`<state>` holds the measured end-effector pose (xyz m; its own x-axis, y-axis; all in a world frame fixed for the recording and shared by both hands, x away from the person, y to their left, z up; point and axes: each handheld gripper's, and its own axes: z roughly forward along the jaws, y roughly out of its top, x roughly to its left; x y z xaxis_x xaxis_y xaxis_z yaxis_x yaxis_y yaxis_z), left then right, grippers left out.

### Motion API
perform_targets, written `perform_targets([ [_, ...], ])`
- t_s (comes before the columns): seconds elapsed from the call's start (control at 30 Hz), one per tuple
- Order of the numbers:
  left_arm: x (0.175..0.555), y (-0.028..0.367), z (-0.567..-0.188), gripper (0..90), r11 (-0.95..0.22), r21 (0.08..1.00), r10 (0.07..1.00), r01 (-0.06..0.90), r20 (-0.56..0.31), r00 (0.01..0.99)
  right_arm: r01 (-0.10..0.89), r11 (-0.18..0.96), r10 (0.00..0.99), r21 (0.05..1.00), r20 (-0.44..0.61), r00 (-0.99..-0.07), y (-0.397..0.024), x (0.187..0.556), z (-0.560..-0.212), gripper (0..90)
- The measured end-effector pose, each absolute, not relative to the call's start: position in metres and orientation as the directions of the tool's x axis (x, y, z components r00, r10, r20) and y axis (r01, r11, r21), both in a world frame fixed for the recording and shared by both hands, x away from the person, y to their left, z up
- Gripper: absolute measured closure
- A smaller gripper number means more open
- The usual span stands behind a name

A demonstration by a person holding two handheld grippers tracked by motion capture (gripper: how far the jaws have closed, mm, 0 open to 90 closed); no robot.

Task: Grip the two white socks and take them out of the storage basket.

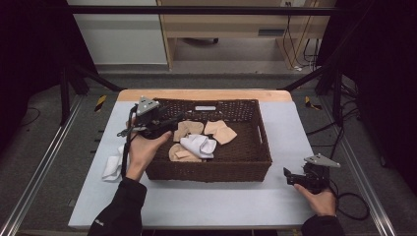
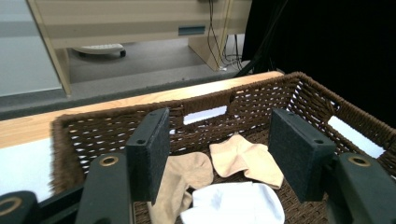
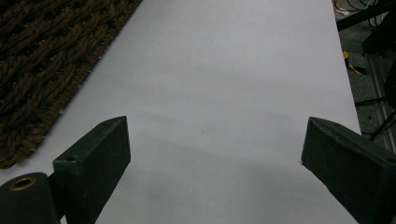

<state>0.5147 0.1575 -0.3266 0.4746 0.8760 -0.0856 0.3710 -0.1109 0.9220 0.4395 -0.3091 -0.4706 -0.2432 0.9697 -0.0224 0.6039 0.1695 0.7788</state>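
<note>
Socks lie in the brown wicker basket point(image 1: 255, 147) on the bench point(image 1: 290, 123): beige socks point(image 2: 245, 158) and a white sock point(image 2: 238, 205). The left claw point(image 2: 219, 149) hangs wide above them, gripping nothing. The right claw point(image 3: 215, 168) gapes wide over bare bench. Another white sock point(image 1: 112, 168), outside the basket, is partly hidden behind the left wrist.

White cloth point(image 1: 113, 168) on table point(image 1: 206, 196), wooden cabinet point(image 1: 236, 24), floor cables point(image 1: 300, 49)

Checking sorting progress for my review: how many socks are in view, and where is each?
5, possibly more hidden underneath. In the basket: a beige sock at centre, another beige sock to its right, a white sock in front, a third beige sock beneath it. One white sock lies on the table, left of the basket.
</note>
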Motion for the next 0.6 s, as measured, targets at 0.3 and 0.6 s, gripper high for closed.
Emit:
perform_targets([
  [0.3,0.538,0.144,-0.354,38.8,-0.165,0.897,0.883,0.411,-0.05,0.466,0.604,0.166,0.97,0.779,-0.019,-0.242,-0.309,0.44,-0.47,8.3],
  [0.6,0.555,0.142,-0.384,41.1,-0.216,0.847,0.888,0.486,-0.037,0.459,0.604,0.165,0.97,0.779,-0.017,-0.243,-0.309,0.44,-0.471,8.3],
])
